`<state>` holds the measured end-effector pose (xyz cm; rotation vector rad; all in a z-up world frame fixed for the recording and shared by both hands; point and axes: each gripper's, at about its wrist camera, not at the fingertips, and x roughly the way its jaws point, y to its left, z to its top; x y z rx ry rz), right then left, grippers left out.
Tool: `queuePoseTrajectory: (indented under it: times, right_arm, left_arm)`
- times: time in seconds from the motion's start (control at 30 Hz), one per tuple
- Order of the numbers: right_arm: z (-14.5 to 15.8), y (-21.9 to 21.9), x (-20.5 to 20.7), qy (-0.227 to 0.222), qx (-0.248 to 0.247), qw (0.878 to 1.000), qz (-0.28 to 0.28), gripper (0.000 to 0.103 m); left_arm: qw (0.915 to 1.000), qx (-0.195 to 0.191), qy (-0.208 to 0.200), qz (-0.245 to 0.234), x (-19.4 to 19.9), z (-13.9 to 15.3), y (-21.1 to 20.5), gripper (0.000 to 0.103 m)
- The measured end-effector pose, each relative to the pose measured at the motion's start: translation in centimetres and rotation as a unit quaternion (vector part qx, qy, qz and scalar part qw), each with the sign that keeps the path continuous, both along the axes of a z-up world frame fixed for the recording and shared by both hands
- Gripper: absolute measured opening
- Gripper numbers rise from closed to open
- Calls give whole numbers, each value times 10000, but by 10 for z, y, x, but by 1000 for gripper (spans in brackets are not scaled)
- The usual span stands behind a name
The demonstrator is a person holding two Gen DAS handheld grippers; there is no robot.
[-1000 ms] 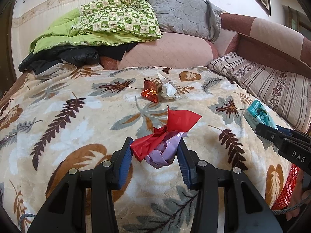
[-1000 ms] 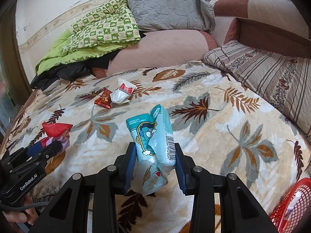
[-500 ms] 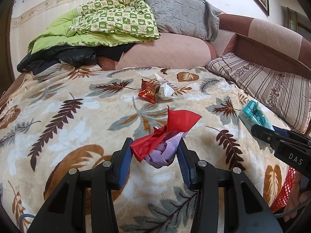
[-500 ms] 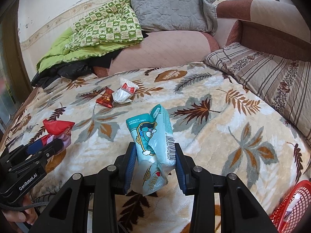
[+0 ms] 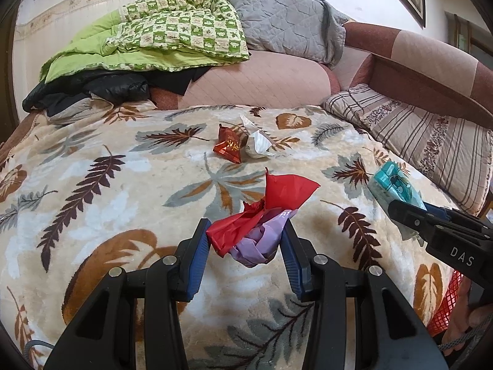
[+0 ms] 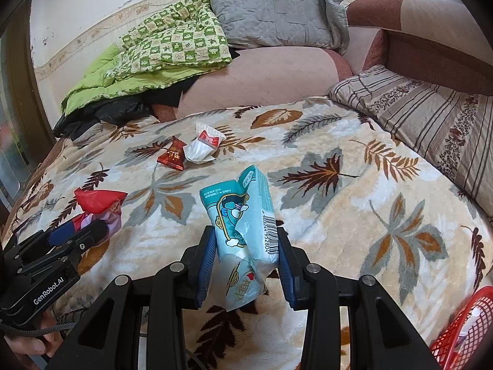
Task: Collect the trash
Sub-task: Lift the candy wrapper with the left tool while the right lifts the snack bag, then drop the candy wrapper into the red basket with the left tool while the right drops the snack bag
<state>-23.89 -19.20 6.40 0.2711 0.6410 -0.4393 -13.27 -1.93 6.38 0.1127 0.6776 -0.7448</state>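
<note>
My left gripper (image 5: 245, 240) is shut on a crumpled wad of red and purple wrappers (image 5: 262, 215), held just above the leaf-patterned blanket (image 5: 107, 203). My right gripper (image 6: 245, 243) is shut on a light blue tissue pack (image 6: 246, 225). In the right wrist view the left gripper (image 6: 77, 231) with its red wad (image 6: 98, 200) sits at the left edge. In the left wrist view the blue pack (image 5: 394, 185) shows at the right. Farther back on the blanket lie a small red packet (image 5: 228, 148) and a white crumpled wrapper (image 5: 258, 145), side by side.
A red mesh basket (image 6: 462, 336) sits at the lower right, off the blanket's edge. Green quilts (image 5: 154, 37), a grey quilt (image 5: 283, 24) and dark clothing are heaped at the back. A striped pillow (image 5: 425, 141) lies on the right.
</note>
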Motion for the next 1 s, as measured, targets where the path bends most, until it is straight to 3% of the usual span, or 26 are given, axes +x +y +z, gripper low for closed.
queuePoseTrajectory:
  times: [0.47, 0.67, 0.87, 1.0]
  right_arm:
    - [2, -4, -1, -107, 86, 9999, -42, 41]
    - [17, -33, -43, -606, 800, 9940, -426, 41]
    - [31, -57, -118, -822, 945, 9886, -838, 41]
    - [36, -74, -174, -880, 938, 9838, -1248, 41]
  left_arm:
    - [9998, -57, 14, -203, -5, -2, -6, 43]
    - [9965, -166, -2, -817, -33, 17, -24, 43]
    - [9836, -266, 99, -1783, -84, 44, -70, 43]
    - [9656, -284, 234, -2575, -131, 62, -116, 43]
